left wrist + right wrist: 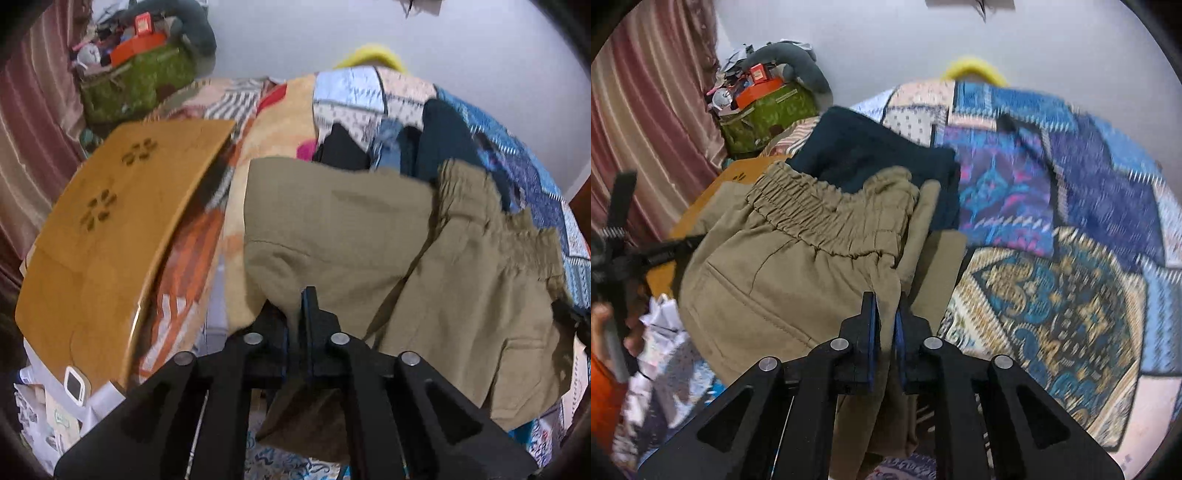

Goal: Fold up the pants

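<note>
The khaki pants [343,229] lie partly on the bed, with their elastic waistband [809,210] towards the right. My left gripper [297,299] is shut on a fold of the khaki cloth near the leg side and holds it up off the bed. My right gripper [884,306] is shut on the khaki cloth just below the waistband. The pants [783,273] hang and bunch between the two grippers. The left gripper also shows at the left edge of the right wrist view [657,254].
A patchwork bedspread [1052,229] covers the bed. Dark folded clothes [871,151] lie behind the pants. A wooden lap tray [110,229] rests at the left. A green bag [136,85] of clutter and a curtain [33,122] stand far left.
</note>
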The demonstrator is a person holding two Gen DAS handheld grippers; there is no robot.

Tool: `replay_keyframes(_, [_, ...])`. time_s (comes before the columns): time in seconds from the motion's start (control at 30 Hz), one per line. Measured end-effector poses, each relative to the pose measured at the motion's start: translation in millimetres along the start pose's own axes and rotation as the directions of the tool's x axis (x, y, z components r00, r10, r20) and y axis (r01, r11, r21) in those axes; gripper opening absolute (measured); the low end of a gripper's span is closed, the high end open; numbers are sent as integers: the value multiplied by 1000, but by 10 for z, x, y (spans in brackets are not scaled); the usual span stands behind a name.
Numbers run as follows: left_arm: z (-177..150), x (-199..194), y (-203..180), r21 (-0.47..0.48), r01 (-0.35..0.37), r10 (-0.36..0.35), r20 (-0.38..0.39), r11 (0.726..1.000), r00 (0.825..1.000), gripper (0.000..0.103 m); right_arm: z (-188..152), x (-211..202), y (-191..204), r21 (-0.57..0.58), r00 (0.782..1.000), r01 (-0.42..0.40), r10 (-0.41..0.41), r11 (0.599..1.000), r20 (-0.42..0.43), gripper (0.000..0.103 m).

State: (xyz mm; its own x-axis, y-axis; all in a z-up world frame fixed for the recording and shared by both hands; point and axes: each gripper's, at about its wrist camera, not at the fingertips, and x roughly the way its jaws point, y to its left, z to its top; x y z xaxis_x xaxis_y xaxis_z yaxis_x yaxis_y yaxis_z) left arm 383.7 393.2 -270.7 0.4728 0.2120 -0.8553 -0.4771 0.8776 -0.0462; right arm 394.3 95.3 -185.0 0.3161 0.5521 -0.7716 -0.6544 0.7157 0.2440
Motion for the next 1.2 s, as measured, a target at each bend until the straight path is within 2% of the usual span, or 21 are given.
replay_keyframes(0.17, [-84,-95,-13,14,-10,10,-1,1000,1000,16,-51,-81,29,14,999,-4,4,1000,-34,17])
replay_keyframes(0.27, [-126,-285,-26,46,-11,11,0,999,1000,17,-102,-207,47,-5,1000,9,-9,1000,-30,17])
replay_keyframes(0.33, [-151,-517,-30,55,12,-13,17,998,1000,17,-106,-372,77,-22,1000,5,-5,1000,-9,17])
replay_keyframes(0.47, [-214,-1139,-66,56,74,-79,97,996,992,18,-109,-855,197,-44,996,11,-7,999,88,17])
replay_keyframes(0.6, [-324,-1906,-206,101,100,-120,210,990,970,18,-110,-1500,386,-68,975,5,10,998,220,17])
replay_keyframes(0.67, [-408,-2324,-296,130,115,-147,271,985,951,17,-150,-1856,515,-88,957,3,22,996,288,17])
replay_keyframes(0.7, [-478,-2593,-351,148,129,-169,307,981,937,17,-176,-2003,574,-99,948,5,27,995,317,17])
replay_keyframes(0.77, [-581,-2937,-421,173,138,-192,356,975,914,18,-243,-2332,739,-129,922,18,34,991,386,17])
replay_keyframes(0.87, [-816,-3498,-536,215,142,-226,444,966,867,18,-411,-2780,959,-167,878,19,63,986,475,17])
replay_keyframes(0.9, [-929,-3719,-568,225,142,-236,480,964,845,18,-494,-2956,1058,-184,858,22,76,983,509,17])
replay_keyframes(1.1, [-1540,-4486,-685,257,107,-248,618,961,746,18,-959,-3561,1471,-247,760,61,115,967,639,18])
replay_keyframes(1.17, [-1714,-4619,-702,256,92,-241,647,962,723,28,-1089,-3621,1532,-252,746,61,123,966,654,26])
replay_keyframes(1.2, [-1837,-4689,-717,257,90,-243,660,962,711,31,-1169,-3648,1572,-253,742,57,128,966,658,36])
